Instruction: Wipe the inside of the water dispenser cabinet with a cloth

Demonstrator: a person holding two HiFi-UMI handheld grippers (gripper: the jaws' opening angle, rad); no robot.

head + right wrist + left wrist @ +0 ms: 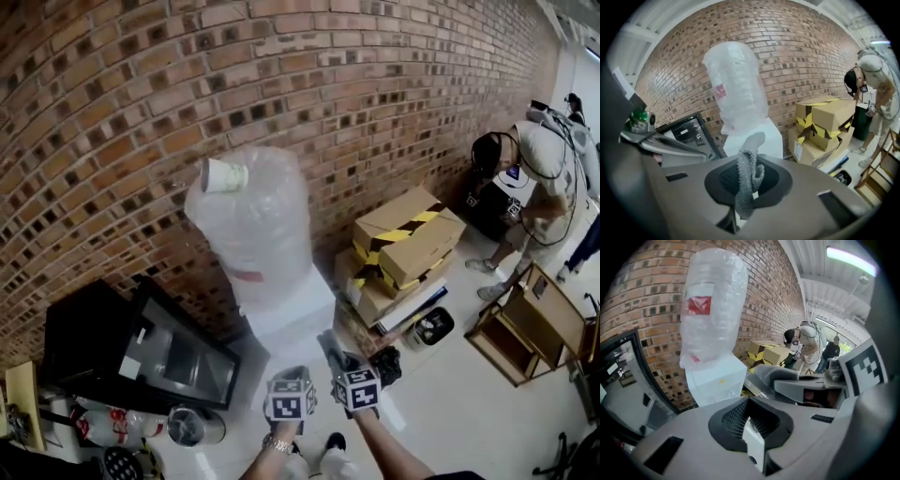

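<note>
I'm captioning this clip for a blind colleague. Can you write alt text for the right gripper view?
The right gripper has its jaws shut on a grey cloth, pointed at a white water dispenser topped with a plastic-wrapped bottle against a brick wall. Taped cardboard boxes are stacked to its right, and a person bends over at the far right.

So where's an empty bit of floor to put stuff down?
The bare floor between the cardboard boxes and the wooden shelf is free. It is crowded left of the water dispenser, by the black glass-door cabinet.
</note>
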